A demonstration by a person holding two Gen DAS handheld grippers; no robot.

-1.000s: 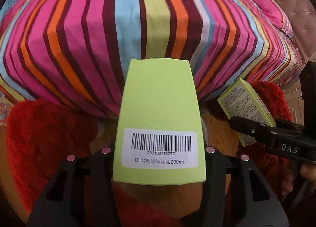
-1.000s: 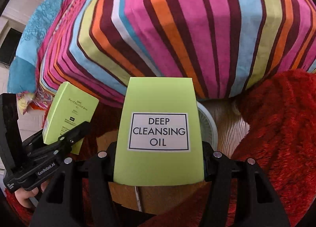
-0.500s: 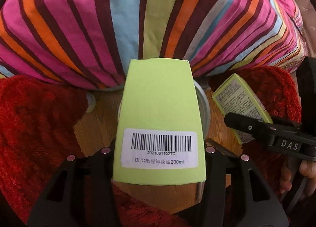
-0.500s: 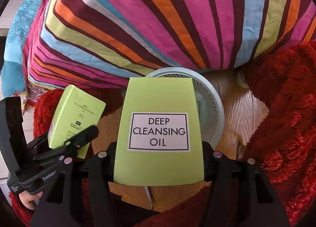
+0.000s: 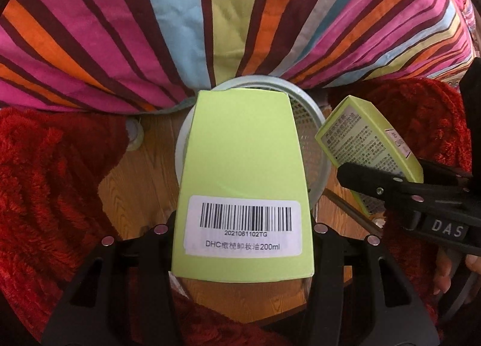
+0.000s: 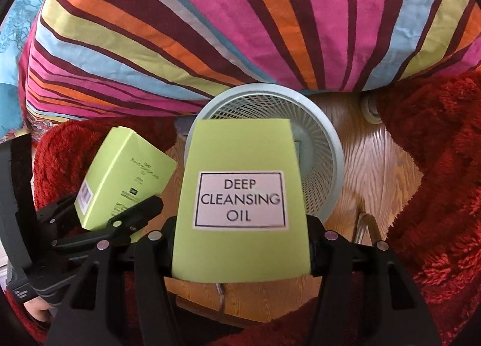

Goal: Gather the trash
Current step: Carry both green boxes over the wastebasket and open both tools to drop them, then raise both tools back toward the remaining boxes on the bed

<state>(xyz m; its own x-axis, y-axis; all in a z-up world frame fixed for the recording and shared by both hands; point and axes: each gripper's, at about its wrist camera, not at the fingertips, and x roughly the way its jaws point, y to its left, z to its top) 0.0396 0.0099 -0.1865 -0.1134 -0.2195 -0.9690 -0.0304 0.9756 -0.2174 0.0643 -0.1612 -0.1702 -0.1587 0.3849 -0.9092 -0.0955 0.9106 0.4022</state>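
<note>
Step in hand: carry-to-bin, both hands loaded. Left hand-held gripper (image 5: 243, 225) clamped on a lime-green carton w/ barcode label (image 5: 243, 183), pads pressing its two sides, carton standing up out of the jaws. Right hand-held gripper (image 6: 240, 237) clamped likewise on a 2nd green carton marked DEEP CLEANSING OIL (image 6: 240, 195). Jaw gaps on both a touch wider within the last half sec, but cartons not slipped, pads on cardboard both sides.

Pale mesh wastebasket (image 6: 324, 147) on the wood floor (image 6: 375, 165), right at the foot of the striped bedspread (image 6: 240, 30), red shaggy rug (image 6: 436, 180) either side. In each wrist view the held carton covers the near part of the rim, so both look above or just short of the mouth; can't tell which for sure. Basket looks near empty; one small greenish thing maybe inside, too hidden to name. Roll of tape (image 5: 133, 135) on floor by the rug edge, apart from the basket.

Next move, as judged: bring carton ends inside the rim, then open jaws wide, prob. one hand at a time, since two cartons plus two grippers crowd one opening. Risk: carton hitting the rim and tipping out onto floor, or grippers knocking each other. After drop: lift clear, look for more trash, e.g. the tape roll.
</note>
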